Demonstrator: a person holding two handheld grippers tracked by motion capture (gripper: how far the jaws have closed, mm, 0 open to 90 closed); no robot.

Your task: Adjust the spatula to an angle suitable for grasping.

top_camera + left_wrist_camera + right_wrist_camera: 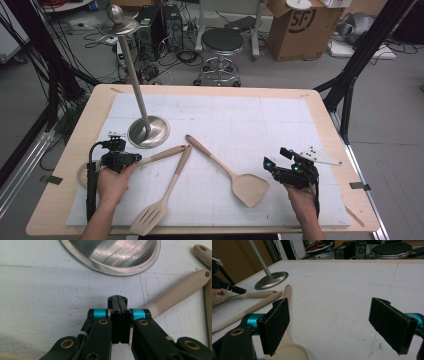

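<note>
High view: your left hand-held gripper point(134, 159), jaws pressed together, is sitting beside a spatula handle point(162, 155); the metal stand base point(148, 131) is crowding it. Your right hand-held gripper point(274, 161) is hovering spread near the solid spatula point(248, 188).

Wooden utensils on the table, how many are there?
3. One handle lies by the left gripper, its head hidden; a slotted turner at front centre; a solid turner near the right gripper.
</note>
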